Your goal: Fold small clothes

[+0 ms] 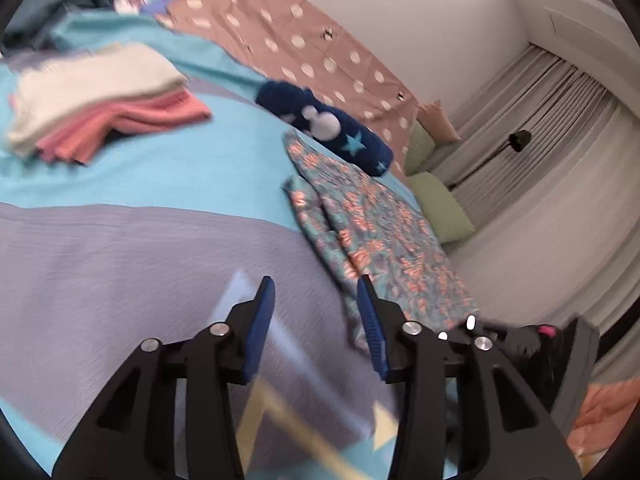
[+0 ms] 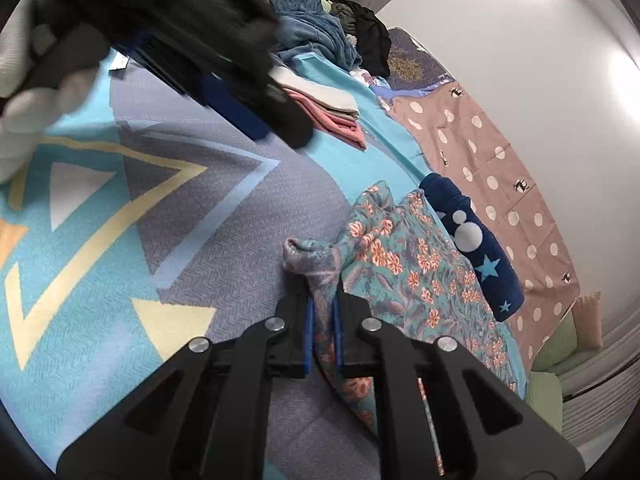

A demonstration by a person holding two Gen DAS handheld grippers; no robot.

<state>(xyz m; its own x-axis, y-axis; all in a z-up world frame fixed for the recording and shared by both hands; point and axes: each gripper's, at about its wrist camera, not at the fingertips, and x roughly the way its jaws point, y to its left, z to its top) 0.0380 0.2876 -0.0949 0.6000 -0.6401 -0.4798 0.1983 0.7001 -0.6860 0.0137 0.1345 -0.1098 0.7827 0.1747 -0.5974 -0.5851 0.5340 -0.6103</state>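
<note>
A teal floral garment (image 2: 416, 264) lies on the blue and grey patterned bedspread (image 2: 208, 216). My right gripper (image 2: 322, 292) is shut on a bunched edge of this floral garment, which sticks out past the fingertips. In the left wrist view the floral garment (image 1: 372, 224) lies to the right, and my left gripper (image 1: 316, 292) is open and empty just above the bedspread (image 1: 120, 264), beside the garment's near edge. The left gripper also shows blurred at the top left of the right wrist view (image 2: 256, 120).
A folded stack of white and pink clothes (image 1: 100, 100) lies at the far left. A navy starred folded piece (image 1: 328, 128) sits beyond the floral garment. A pink dotted sheet (image 1: 304, 48), green pillows (image 1: 440, 204) and a heap of unfolded clothes (image 2: 320, 28) lie further off.
</note>
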